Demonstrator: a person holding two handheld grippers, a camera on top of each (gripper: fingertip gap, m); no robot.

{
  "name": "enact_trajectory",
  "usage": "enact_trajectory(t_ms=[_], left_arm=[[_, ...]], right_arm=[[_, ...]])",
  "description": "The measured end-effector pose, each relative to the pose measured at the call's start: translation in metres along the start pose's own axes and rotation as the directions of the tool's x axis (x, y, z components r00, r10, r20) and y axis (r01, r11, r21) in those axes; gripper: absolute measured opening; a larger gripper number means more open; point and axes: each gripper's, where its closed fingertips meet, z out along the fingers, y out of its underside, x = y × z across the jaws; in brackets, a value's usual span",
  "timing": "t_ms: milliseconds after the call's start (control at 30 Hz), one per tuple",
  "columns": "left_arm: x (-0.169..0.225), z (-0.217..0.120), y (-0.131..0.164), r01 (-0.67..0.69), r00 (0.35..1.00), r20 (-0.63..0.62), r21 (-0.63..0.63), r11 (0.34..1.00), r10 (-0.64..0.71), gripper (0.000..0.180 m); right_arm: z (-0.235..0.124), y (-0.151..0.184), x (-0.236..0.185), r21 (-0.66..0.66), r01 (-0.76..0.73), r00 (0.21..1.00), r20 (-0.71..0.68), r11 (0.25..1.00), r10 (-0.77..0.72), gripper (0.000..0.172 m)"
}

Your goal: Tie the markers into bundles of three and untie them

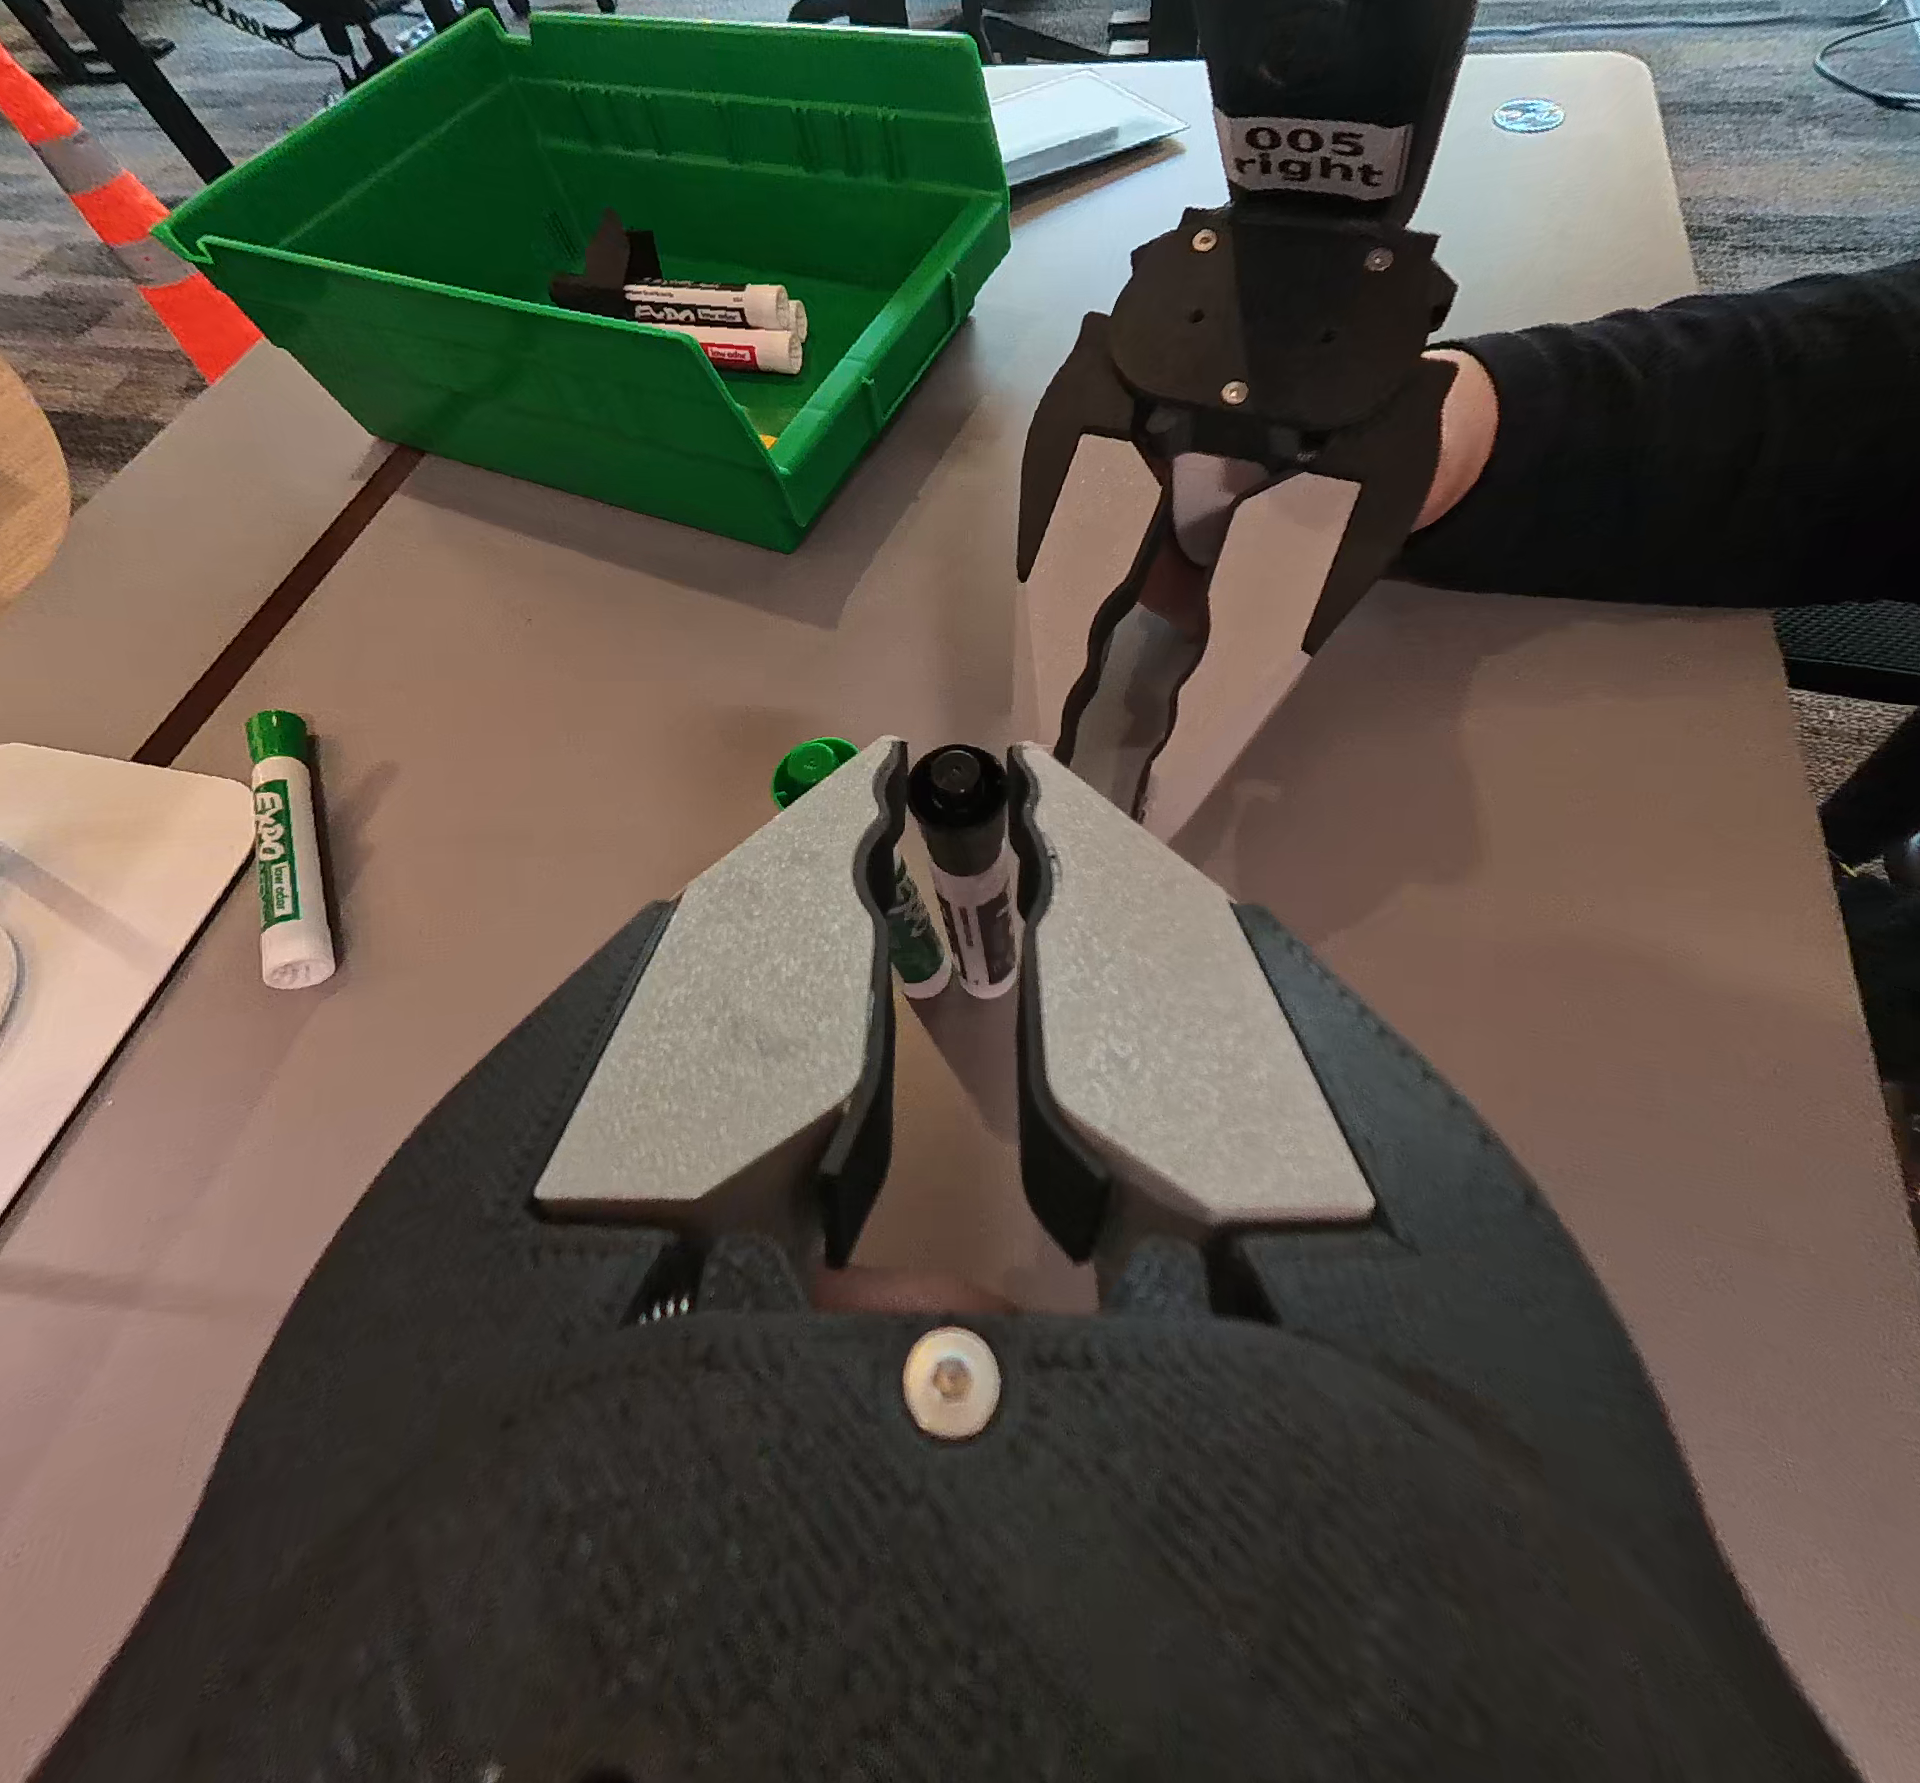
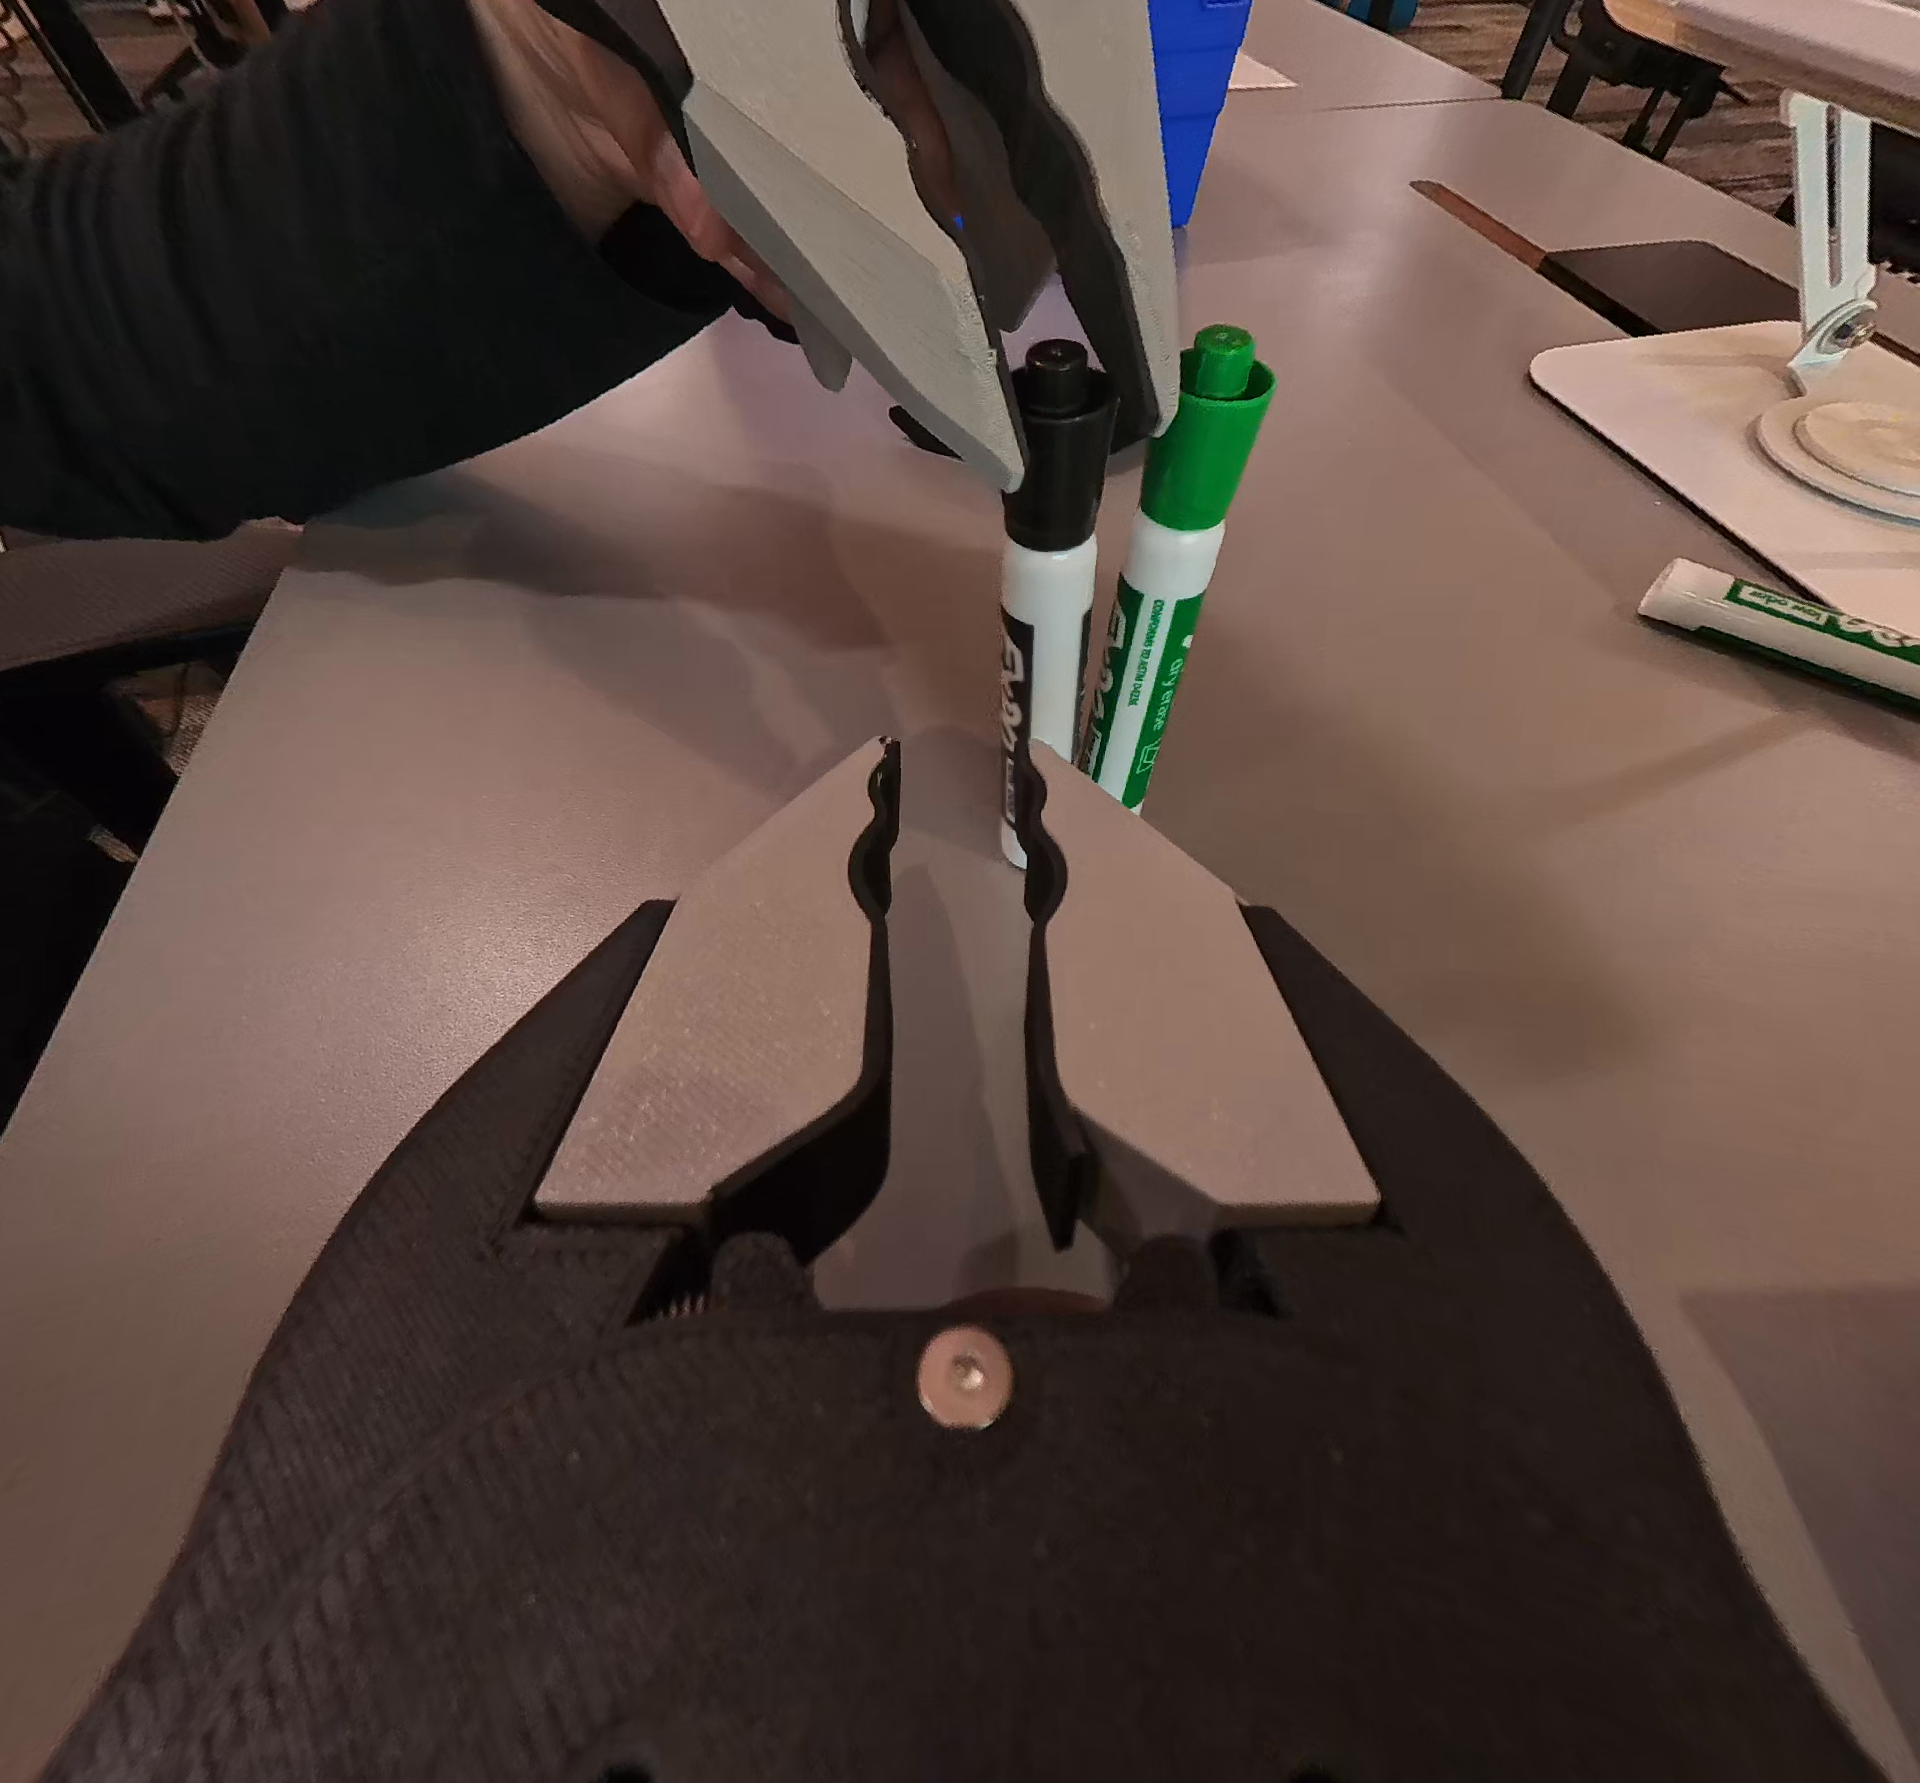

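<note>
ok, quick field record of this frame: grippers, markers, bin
left gripper: shut on black marker at its cap, marker upright on table
right gripper: open, nothing between the fingers
green marker: upright beside the black one
second green marker: lying flat
green bin: holds a marker bundle

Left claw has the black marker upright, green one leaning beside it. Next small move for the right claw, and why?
Probably bring the right claw, open with nothing between its fingers, to the green marker and press it against the black marker, which the left claw pinches by the cap. The third marker lies loose on the table.
</note>
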Motion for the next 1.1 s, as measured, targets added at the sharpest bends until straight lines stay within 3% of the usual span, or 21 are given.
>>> enact_trajectory(t_ms=[800,1100], left_arm=[[0.0011,0.0003,0.0009,-0.001,1.0,-0.002,-0.008,1.0,0.001,0.017],[0.001,-0.001,-0.0001,0.004,1.0,0.001,-0.004,1.0,-0.004,0.024]], right_arm=[[0.0005,0.0003,0.0002,0.0,0.001,1.0,0.0,1.0,-0.001,0.017],[0.0018,0.0025,0.0002,-0.01,0.0,1.0,0.002,1.0,0.0,0.018]])
